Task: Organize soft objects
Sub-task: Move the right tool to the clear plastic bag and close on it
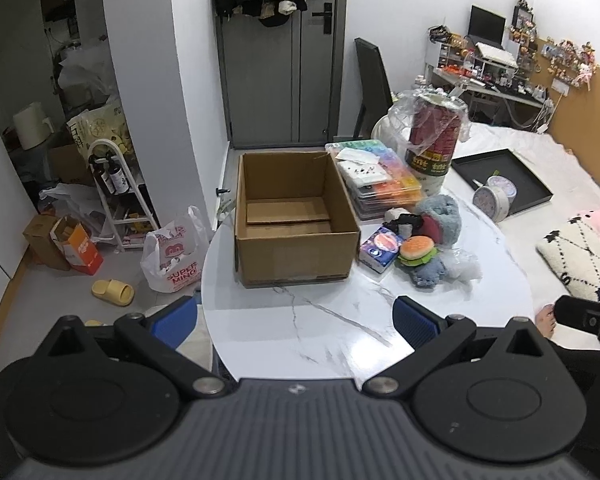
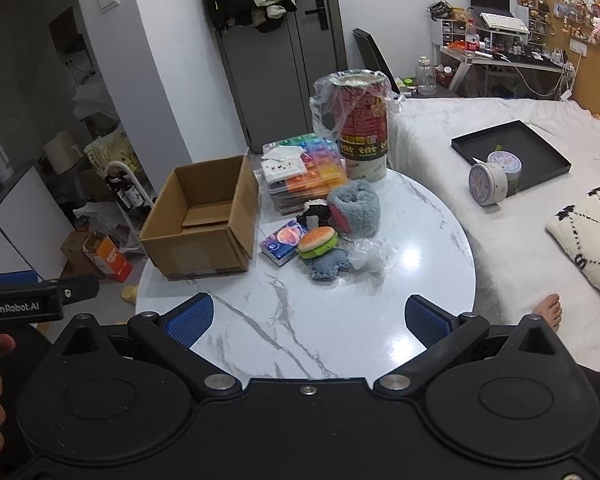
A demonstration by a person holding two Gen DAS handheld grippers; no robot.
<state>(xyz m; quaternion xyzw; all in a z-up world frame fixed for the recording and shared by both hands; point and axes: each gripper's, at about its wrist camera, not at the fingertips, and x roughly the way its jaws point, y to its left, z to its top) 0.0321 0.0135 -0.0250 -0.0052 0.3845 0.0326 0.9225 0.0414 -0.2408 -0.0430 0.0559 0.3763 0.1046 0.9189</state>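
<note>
The cluster of soft toys around the squashy plush hamburger (image 2: pixel 317 241) lies on the white marble desk (image 2: pixel 300 332) straight ahead of the right hand-held gripper (image 2: pixel 308 320), nearer than the left hand-held gripper (image 1: pixel 296 320), both spread wide and empty, the open brown cardboard box (image 2: pixel 204 220) left of the toys.

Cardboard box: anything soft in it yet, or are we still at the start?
Nothing looks done: the cardboard box is empty. Nothing is in hand; the left gripper and right gripper hover with jaws open. Left to do: the burger toy, grey plush and blue-grey plush lie beside the box on the table.
</note>
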